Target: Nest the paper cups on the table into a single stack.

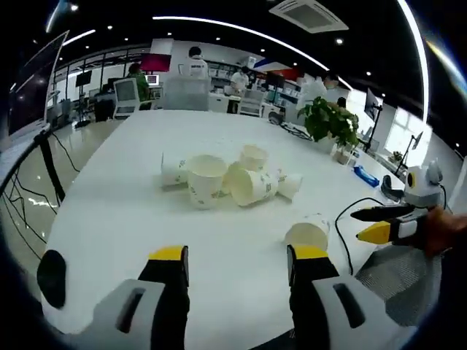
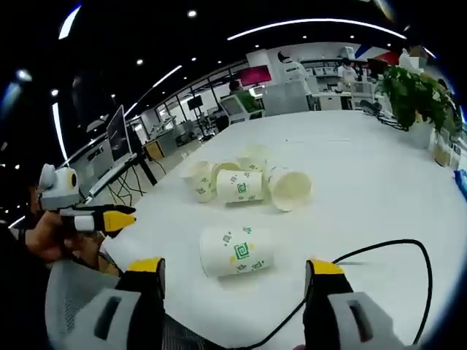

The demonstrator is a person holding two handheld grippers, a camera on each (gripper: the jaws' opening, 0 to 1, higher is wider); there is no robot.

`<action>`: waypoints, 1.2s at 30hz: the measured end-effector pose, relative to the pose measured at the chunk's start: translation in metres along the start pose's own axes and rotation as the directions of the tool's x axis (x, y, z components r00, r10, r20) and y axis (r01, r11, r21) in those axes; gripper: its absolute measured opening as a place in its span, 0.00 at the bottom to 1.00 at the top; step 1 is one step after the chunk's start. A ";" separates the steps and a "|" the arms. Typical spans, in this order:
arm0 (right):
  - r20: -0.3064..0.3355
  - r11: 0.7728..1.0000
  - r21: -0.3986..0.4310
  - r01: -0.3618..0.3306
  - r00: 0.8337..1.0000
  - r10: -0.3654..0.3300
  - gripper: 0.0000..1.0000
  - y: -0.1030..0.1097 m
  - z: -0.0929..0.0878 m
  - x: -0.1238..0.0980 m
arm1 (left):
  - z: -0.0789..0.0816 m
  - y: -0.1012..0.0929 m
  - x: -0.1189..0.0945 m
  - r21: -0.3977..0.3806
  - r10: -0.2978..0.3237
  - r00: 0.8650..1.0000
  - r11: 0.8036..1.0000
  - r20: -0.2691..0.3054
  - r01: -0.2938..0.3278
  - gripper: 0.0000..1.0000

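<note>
Left gripper [image 1: 237, 266]: yellow-tipped jaws spread wide, holding nothing, above the near edge of the white table [image 1: 117, 197].
Right gripper [image 2: 237, 273]: jaws wide apart, empty, framing the lone cup.
Lone cup: white paper cup with green print [image 2: 236, 251], on its side, just ahead of the right jaws.
Cluster: loose white paper cups [image 1: 226, 179], some upright, some tipped, mid-table, well apart from the lone cup.
Progress: apparently no stack yet; all the nesting is left.
</note>
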State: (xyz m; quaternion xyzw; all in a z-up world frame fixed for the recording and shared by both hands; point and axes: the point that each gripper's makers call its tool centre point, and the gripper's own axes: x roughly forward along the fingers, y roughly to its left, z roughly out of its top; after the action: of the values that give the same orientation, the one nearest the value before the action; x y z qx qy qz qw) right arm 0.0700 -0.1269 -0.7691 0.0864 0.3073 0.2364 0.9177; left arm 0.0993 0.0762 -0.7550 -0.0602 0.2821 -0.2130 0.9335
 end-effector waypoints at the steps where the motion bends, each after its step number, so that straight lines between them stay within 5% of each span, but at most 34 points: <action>1: 0.002 1.000 -0.003 0.005 1.000 -0.005 0.80 0.000 0.001 -0.001 | 0.000 0.000 0.000 0.002 0.000 1.000 1.000 0.000 0.000 0.54; 36: -0.018 1.000 -0.022 -0.001 1.000 0.001 0.77 0.004 -0.002 0.000 | -0.002 0.000 0.001 -0.004 -0.006 1.000 1.000 -0.012 0.006 0.53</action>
State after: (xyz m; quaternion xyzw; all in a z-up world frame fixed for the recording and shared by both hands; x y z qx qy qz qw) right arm 0.0673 -0.1237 -0.7695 0.0742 0.3130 0.2409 0.9157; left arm 0.0987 0.0757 -0.7569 -0.0616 0.2880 -0.2156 0.9310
